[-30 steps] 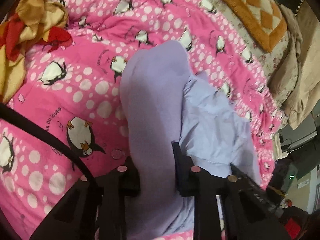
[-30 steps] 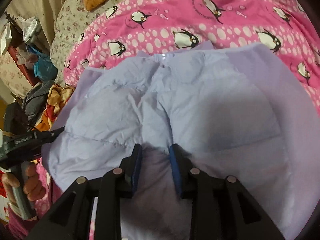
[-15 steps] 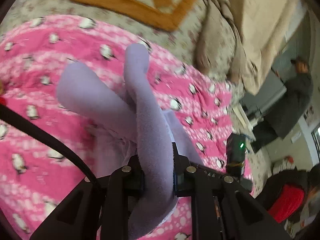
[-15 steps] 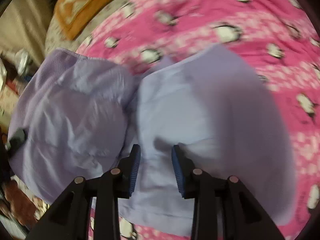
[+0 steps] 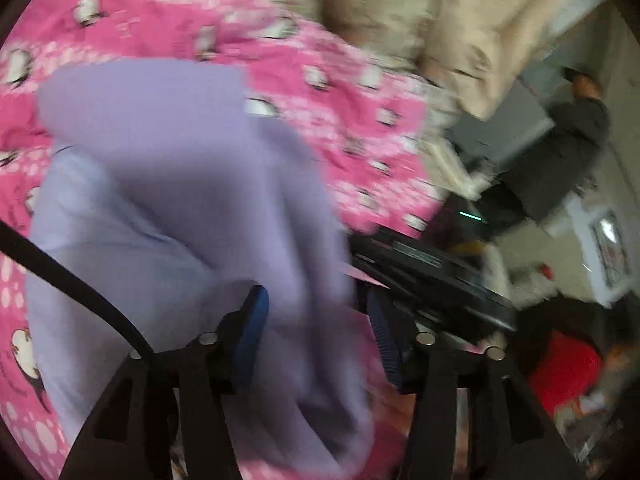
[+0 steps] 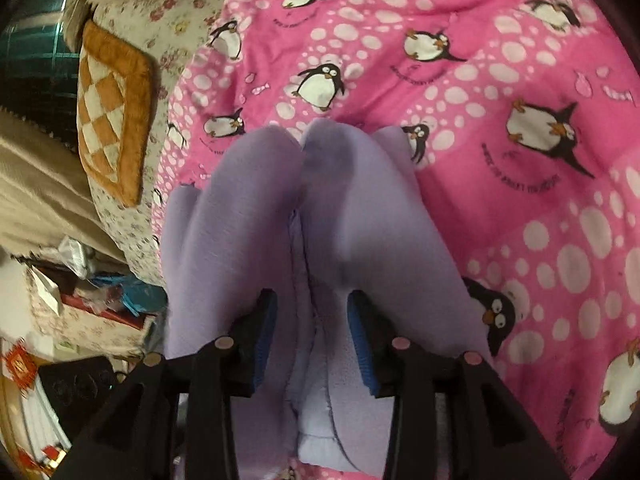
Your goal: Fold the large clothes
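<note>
A large lilac fleece garment [image 6: 280,208] lies bunched in two long folds on the pink penguin blanket [image 6: 500,160]. My right gripper [image 6: 312,324] has its jaws apart with the folded cloth bulging between the blue pads [image 6: 360,336]. In the blurred left wrist view the same garment [image 5: 180,200] lies spread in front of my left gripper [image 5: 316,332], whose jaws stand wide apart with cloth loosely between them. The black body of the other gripper [image 5: 432,280] crosses just beyond the left gripper's right finger.
An orange checked cushion [image 6: 112,108] lies on the floral sheet [image 6: 136,208] at the left. A beige cover [image 5: 460,32] hangs off the bed edge. Clutter [image 6: 72,292] sits beside the bed. A person in dark clothes [image 5: 560,148] stands at the right.
My left gripper has opened from its tight pinch on the lilac cloth and swung right. My right gripper has drawn the garment together, so the flat cloth is now doubled into two folds.
</note>
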Tool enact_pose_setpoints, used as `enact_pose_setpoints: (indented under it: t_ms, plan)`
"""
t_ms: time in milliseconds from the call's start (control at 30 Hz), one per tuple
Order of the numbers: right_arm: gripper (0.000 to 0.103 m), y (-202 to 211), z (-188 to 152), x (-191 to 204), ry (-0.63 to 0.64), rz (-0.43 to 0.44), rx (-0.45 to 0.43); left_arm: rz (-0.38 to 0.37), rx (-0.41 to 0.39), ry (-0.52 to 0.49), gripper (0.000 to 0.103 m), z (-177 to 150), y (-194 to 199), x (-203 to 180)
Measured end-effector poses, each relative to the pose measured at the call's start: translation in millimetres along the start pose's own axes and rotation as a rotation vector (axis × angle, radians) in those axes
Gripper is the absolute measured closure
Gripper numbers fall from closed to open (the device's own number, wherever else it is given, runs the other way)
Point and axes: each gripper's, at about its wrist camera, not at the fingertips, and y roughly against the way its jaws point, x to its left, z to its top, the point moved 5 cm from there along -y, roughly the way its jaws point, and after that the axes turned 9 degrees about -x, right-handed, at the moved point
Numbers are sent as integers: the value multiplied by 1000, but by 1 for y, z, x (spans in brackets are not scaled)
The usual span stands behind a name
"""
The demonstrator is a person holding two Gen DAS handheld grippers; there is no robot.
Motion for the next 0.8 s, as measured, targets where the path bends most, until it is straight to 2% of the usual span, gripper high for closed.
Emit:
enact_pose_setpoints:
  t_ms: [67,133,267,367,433,500,600,733,767,800]
  plan:
    - [58,3,0,-3,-27,14,-6,-15,-10,-83,78,-2,25,-18]
    - [55,7,-1,-3,-52,20,-11,21,-49,-142,77,-2,50,-23]
    - [41,30,-1,0,-72,14,-55,200,-111,-142,77,-12,85,8]
    - [41,52,-3,26,52,25,-85,265,-116,-115,77,-24,85,35]
    - [41,65,-8,48,141,58,-113,292,-67,-96,78,-39,72,49]
    - [41,67,-18,73,231,100,-102,311,-46,-96,78,-48,57,57]
    - [41,50,-35,94,315,124,-25,343,-58,-115,78,-55,53,58]
    - [41,15,-41,85,318,67,19,347,-80,-99,78,-54,67,58]
    - [48,8,-45,80,317,68,38,351,-85,-98,78,-51,66,54]
    - [59,2,-48,76,318,67,56,364,-101,-97,78,-48,72,54]
